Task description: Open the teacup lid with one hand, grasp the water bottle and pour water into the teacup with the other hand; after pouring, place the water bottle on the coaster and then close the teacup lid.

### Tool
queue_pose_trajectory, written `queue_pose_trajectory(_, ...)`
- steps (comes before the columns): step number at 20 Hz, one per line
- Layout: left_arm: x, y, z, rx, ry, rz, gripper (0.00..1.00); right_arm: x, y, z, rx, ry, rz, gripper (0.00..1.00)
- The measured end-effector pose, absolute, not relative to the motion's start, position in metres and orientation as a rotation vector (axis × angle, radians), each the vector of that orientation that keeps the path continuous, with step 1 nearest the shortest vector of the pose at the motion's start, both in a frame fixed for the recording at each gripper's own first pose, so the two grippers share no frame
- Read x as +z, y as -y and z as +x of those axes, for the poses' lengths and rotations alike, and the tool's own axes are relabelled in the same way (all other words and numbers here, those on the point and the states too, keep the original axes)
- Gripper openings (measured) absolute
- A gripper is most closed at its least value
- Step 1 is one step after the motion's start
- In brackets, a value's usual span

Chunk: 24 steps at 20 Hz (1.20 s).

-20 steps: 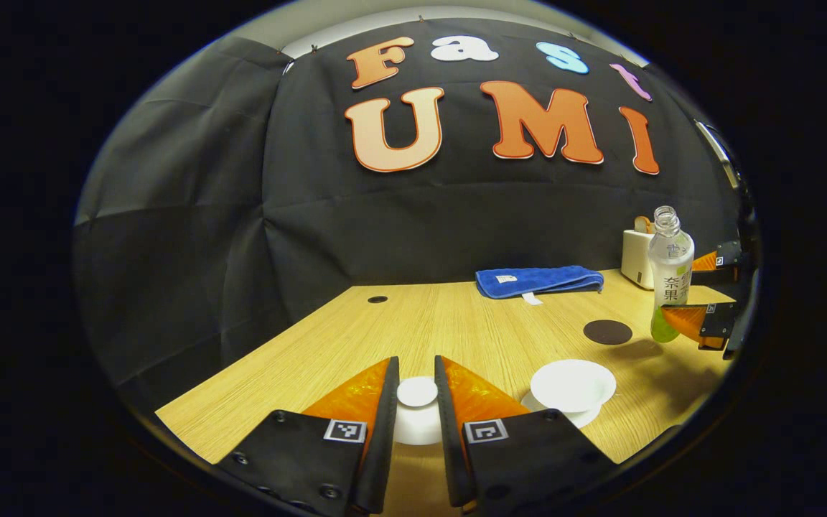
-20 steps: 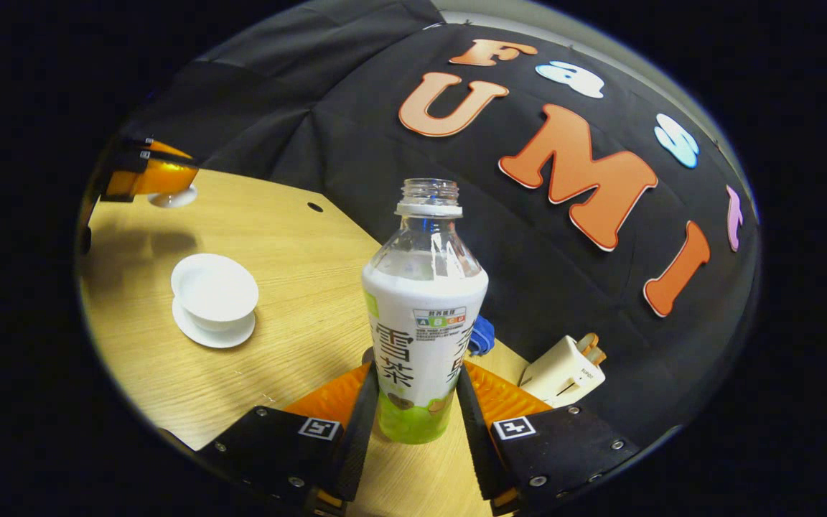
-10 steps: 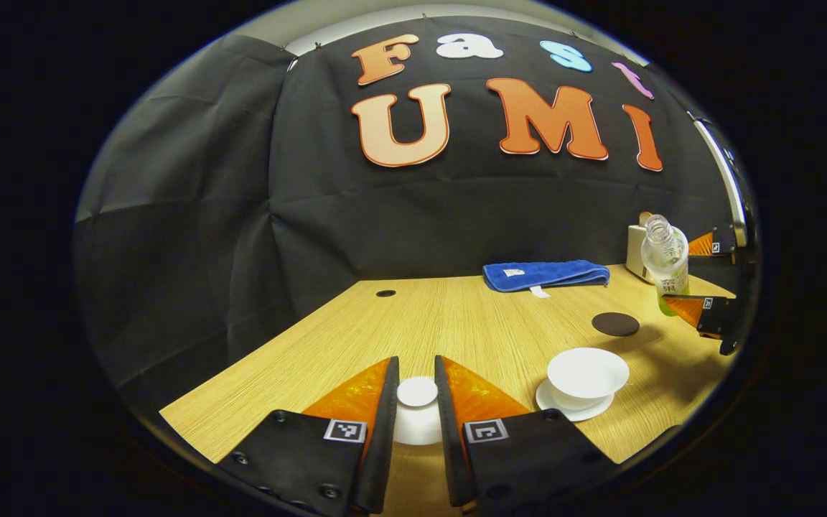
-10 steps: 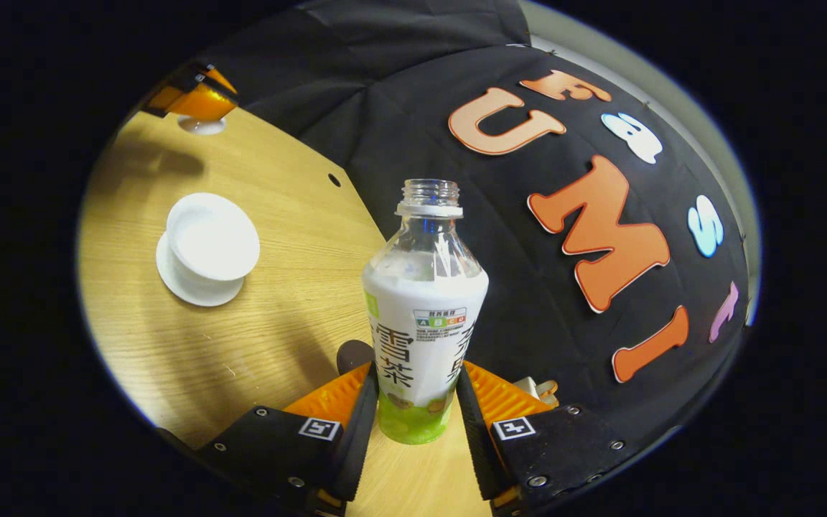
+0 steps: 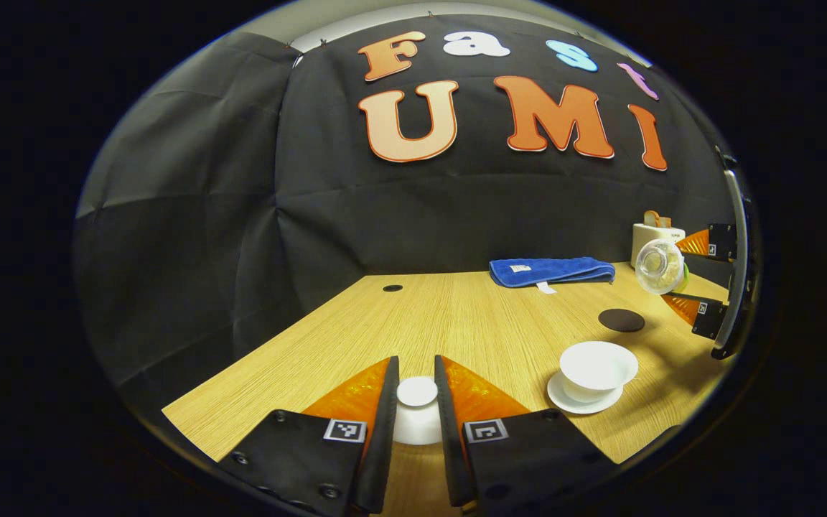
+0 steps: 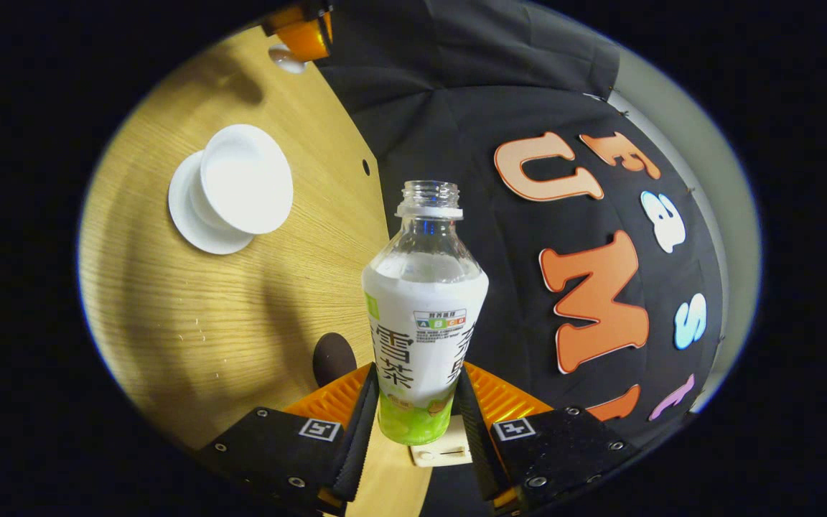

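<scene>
Lid off, bottle tipping toward the cup

Left tongs [image 5: 417, 402] pinch the lid [image 5: 417, 392]; right tongs [image 6: 413, 409] clamp the tilted bottle [image 6: 424, 316], the open teacup [image 6: 245, 179] ahead to their left. Pouring, coaster [image 6: 333, 357] placement and re-lidding remain.

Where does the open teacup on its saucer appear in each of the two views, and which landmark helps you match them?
Left gripper view: the teacup sits lower right, near the table's front edge.
Right gripper view: the teacup sits upper left, beyond the tilted water bottle.
Shared landmark: the dark round coaster near it.
</scene>
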State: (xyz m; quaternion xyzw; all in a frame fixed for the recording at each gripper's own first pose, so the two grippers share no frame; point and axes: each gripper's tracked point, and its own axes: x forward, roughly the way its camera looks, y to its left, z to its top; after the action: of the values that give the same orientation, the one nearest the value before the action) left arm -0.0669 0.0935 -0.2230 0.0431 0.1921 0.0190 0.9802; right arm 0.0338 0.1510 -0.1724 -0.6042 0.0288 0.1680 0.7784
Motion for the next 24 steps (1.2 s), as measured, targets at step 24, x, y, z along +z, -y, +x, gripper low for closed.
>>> queue_pose_trajectory(24, -0.221, -0.113, -0.073, 0.055, -0.407, 0.121, 0.36, -0.116, -0.165, 0.062, 0.260, 0.253, -1.688, 0.63)
